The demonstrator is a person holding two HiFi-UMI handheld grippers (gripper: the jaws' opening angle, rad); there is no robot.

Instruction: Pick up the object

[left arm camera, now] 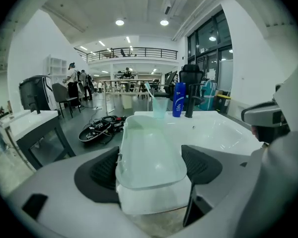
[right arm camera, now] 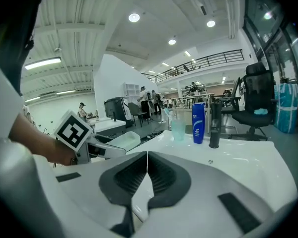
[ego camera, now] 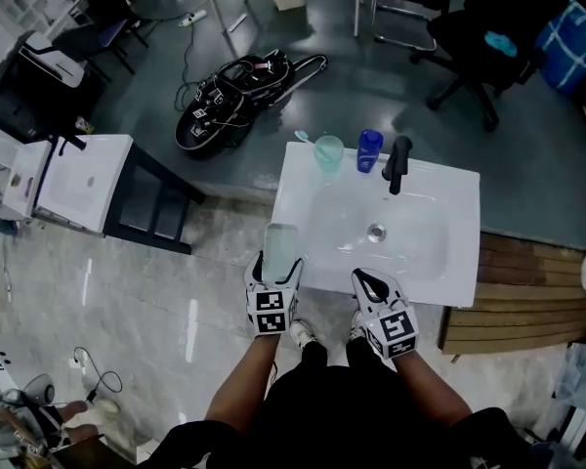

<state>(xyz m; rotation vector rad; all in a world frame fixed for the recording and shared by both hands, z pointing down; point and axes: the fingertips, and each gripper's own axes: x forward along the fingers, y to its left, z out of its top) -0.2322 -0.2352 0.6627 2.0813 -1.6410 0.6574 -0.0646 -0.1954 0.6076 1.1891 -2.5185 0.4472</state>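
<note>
A translucent pale-green oblong container [ego camera: 280, 247] [left arm camera: 149, 152] sits between the jaws of my left gripper [ego camera: 278, 264] [left arm camera: 151, 166], over the front left edge of the white sink [ego camera: 439, 252]. Both dark pads [left arm camera: 102, 170] lie against its sides, so the gripper is shut on it. The right gripper view also catches the container [right arm camera: 116, 144], off to its left. My right gripper [ego camera: 369, 283] [right arm camera: 147, 175] hovers at the sink's front edge, shut, with its pads touching and nothing between them.
At the sink's back stand a green cup [ego camera: 328, 151] with a toothbrush, a blue bottle [ego camera: 369, 150] and a black faucet [ego camera: 397, 164]. A second white sink unit [ego camera: 83, 179] stands left. A black bag with cables [ego camera: 239, 91] lies on the floor; wooden planks [ego camera: 527, 301] lie right.
</note>
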